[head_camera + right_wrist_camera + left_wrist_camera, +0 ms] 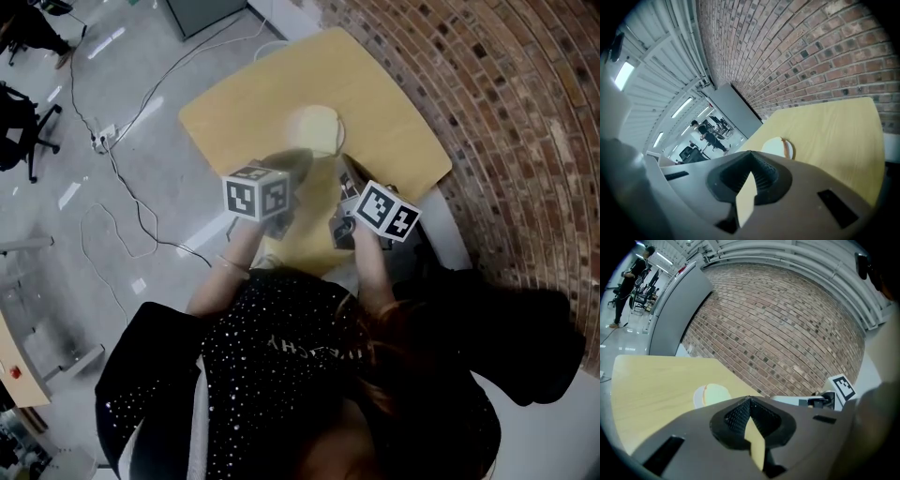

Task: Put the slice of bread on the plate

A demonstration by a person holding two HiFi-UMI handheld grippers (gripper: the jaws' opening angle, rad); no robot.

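1. The slice of bread (715,393) lies on the plate (697,397), out on the wooden counter (394,122) that stands by the brick wall (506,112).
2. The left gripper (750,399) hangs over the counter's near edge, well apart from the plate. Its fingers (736,416) are closed tip to tip with nothing between them.
3. The right gripper (751,152) is beside it, its fingers (764,176) likewise pressed together and empty.

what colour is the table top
Light yellowish wood; the table top shows best in the head view.
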